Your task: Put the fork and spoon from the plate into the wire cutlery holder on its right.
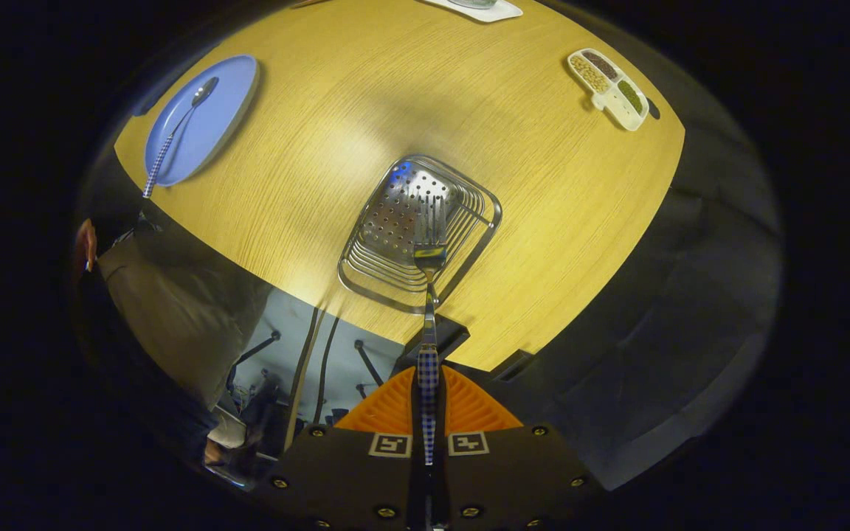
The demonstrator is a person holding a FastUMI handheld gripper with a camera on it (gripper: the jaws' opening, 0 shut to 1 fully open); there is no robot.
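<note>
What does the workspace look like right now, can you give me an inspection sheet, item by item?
Surface: round wooden table, light grain, bright glare near its middle.
Job's things: fork held by its checked handle, tines over the wire cutlery holder; the spoon lies on the blue plate, handle past the rim.
Clutter: white divided dish holding three kinds of dry grains or beans; a white tray at the table's far edge.
Gripper: shut on the fork's handle, above the table's near edge.
Cables: dark cables or rods under the table, unclear which.
Surroundings: a person stands beside the table, near the plate.
</note>
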